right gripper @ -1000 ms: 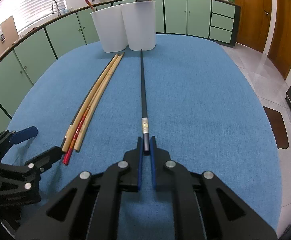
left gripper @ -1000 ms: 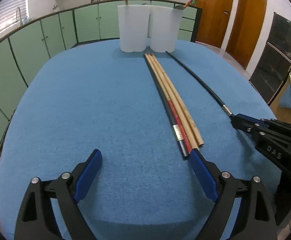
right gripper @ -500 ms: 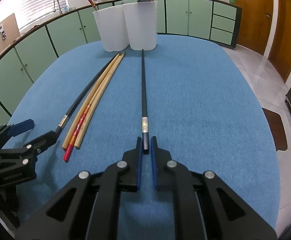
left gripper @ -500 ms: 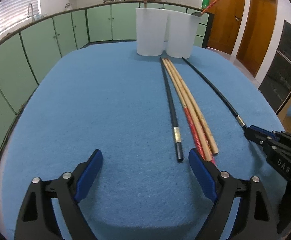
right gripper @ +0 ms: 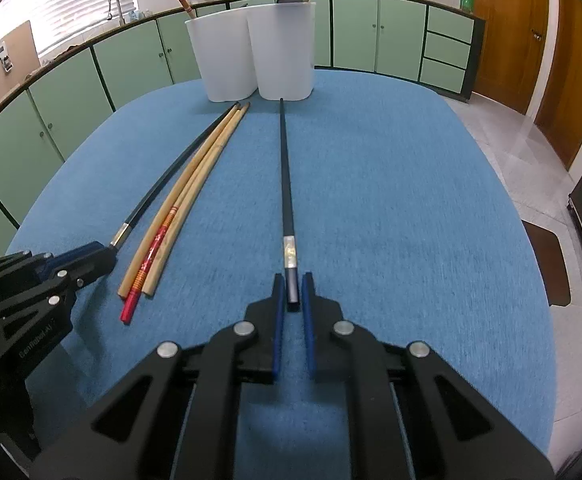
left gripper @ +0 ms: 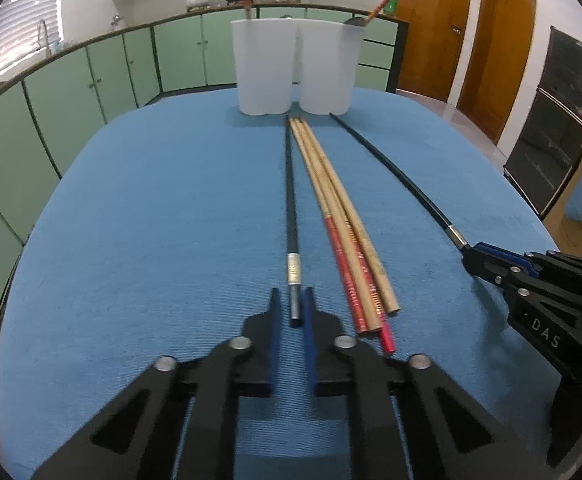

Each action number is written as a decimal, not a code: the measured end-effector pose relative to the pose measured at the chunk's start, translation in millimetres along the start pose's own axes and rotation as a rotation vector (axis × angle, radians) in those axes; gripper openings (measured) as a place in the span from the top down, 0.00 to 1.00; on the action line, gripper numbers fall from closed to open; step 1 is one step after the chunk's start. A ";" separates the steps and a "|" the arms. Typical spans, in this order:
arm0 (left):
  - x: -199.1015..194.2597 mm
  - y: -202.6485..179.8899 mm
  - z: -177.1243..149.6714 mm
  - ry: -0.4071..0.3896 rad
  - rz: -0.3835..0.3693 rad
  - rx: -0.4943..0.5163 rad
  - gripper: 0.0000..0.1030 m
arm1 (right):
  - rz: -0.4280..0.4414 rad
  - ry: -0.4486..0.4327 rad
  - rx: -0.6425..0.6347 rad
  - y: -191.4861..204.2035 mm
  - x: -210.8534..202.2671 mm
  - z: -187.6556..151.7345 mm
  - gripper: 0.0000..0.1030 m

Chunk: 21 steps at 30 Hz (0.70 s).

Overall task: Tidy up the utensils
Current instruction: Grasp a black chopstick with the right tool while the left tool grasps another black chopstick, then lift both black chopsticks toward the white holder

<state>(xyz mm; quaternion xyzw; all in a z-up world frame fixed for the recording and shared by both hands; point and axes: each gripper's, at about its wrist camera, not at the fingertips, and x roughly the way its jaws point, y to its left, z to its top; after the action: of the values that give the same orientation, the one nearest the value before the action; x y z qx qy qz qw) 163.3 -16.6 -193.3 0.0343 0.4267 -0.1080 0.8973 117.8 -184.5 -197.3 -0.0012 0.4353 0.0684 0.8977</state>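
- Jaws of the left gripper point(left gripper: 291, 312) are pinched on the butt end of a black chopstick point(left gripper: 290, 184), which lies flat on the blue bench point(left gripper: 131, 220) just left of the loose bundle.
- Jaws of the right gripper point(right gripper: 292, 296) are likewise pressed onto the end of a second black chopstick point(right gripper: 285, 168), lying on its own to the right of the bundle, its tip near the holders.
- Between the two grippers lie two tan chopsticks point(left gripper: 331, 184) and one red chopstick point(left gripper: 347, 264), side by side and touching, not gripped.
- Two white holders point(left gripper: 291, 68) stand together at the far edge of the bench; each already has a red-handled stick leaning out of it.
- Step in hand, as I judge it: both black sticks are gripped but not yet lifted, so sorting this pair into a holder is just starting.
- Next move calls for raising each stick by its end, swinging the long free tip upright and lowering it into a holder. Held so far from the middle, the sticks may droop or swivel in the jaws.
- Left wrist view shows its own grip close up, and the right gripper point(left gripper: 491, 268) from the side, at the other stick's silver band.
- Right wrist view adds the sink, the window blinds and the tiled floor beside the bench, and shows a dark spoon-like bowl in the right holder more clearly.
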 end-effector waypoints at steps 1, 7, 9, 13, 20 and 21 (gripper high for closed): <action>0.0 -1.7 0.0 -0.001 0.008 0.004 0.94 | 0.000 0.000 -0.001 -0.1 -0.2 -0.1 0.94; -6.9 2.0 1.6 -0.015 0.009 -0.009 0.94 | 0.020 -0.005 0.014 -2.1 -3.2 0.5 0.94; -14.5 2.8 5.0 -0.036 0.018 -0.002 0.94 | 0.025 -0.002 0.018 -4.2 -6.2 0.9 0.94; -35.0 5.8 13.9 -0.079 0.022 0.008 0.94 | 0.034 -0.019 0.009 -6.8 -19.6 6.6 0.94; -78.3 15.4 41.4 -0.198 0.023 0.001 0.94 | 0.042 -0.079 -0.016 -11.3 -60.3 32.0 0.94; -84.0 16.8 45.5 -0.215 0.023 -0.002 0.94 | 0.042 -0.093 -0.018 -12.6 -67.1 36.7 0.94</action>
<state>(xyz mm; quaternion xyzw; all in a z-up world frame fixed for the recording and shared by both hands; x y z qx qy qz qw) 150.1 6.6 -100.1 0.0267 0.3275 -0.1003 0.9392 107.0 -202.8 -122.7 0.0029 0.3924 0.0912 0.9153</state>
